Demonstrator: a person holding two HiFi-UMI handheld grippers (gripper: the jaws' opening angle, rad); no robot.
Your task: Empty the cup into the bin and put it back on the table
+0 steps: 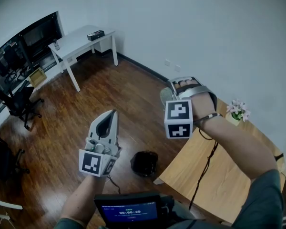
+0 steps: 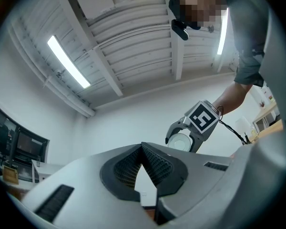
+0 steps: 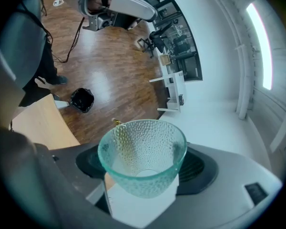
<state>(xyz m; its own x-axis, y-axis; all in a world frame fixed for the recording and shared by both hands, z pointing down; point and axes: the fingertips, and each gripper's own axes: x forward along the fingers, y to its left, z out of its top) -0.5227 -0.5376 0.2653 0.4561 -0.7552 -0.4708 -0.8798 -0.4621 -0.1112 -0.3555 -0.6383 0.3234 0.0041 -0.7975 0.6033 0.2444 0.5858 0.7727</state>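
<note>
The step in hand looked to be the tipping-out. The clear dimpled glass cup point(image 3: 143, 156) was pinched between the spread jaws of the right gripper point(image 1: 183, 86), its mouth pointing away from the gripper and slanting down toward the wooden floor point(image 3: 119, 75). The round black bin point(image 3: 82, 99) stood on that floor just beside the corner of the light wooden table point(image 3: 43, 125), off to the side of the cup's mouth rather than under it. To do it well, the cup probably had to be carried over the bin before tipping further, with the grip kept firm on smooth glass. A small yellowish speck sat at the rim; what it was could not be told.

The right forearm reached out, raised, with the wrist bent downward. The left gripper point(image 2: 142, 149), pressed together and empty, was held lower and tilted upward.
</note>
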